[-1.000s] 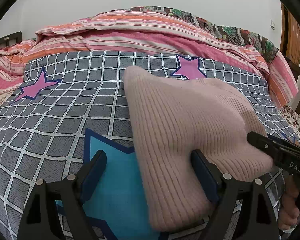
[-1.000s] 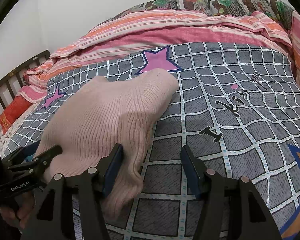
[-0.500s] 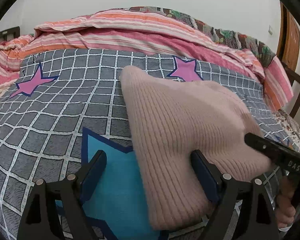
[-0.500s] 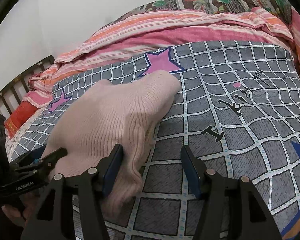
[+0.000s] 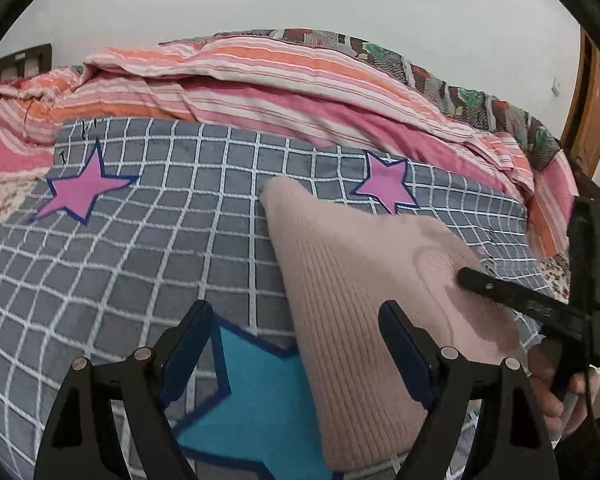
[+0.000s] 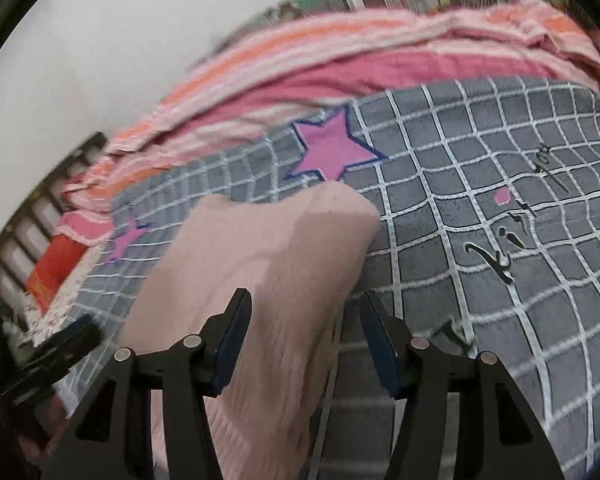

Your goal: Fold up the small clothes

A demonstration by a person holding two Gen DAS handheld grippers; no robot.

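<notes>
Ribbed pink knit makes up the small garment (image 5: 356,304), a soft, thick piece with fine parallel ridges running along its length and a rounded, blunt far end. It lies on the bed, on a grey plush blanket (image 5: 148,248) crossed by a white grid and printed with pink stars outlined in dark blue (image 5: 84,192) and a larger turquoise star (image 5: 260,400) near the camera. In the left wrist view the knit narrows toward its far tip and widens toward the near edge, where its hem sits over part of the turquoise star; a faint curved seam shows on its right side. The left gripper (image 5: 296,352) has its jaws wide apart, the right blue-padded finger (image 5: 400,344) resting against the knit's surface and the left finger over the bare blanket. The right gripper (image 6: 304,336) also has its jaws apart, with a gap between them; the left blue pad (image 6: 232,340) lies over the garment's pink fabric and the right pad sits beside the garment's edge, above the grey blanket. The right wrist view is blurred, so the rib texture is smeared there. Behind the blanket lies a rumpled striped quilt (image 5: 260,80) in pink, orange and white bands, with a dark floral-patterned cloth (image 5: 460,96) behind it. Black handwritten-style marks (image 6: 500,256) are printed on the blanket to the garment's right.
</notes>
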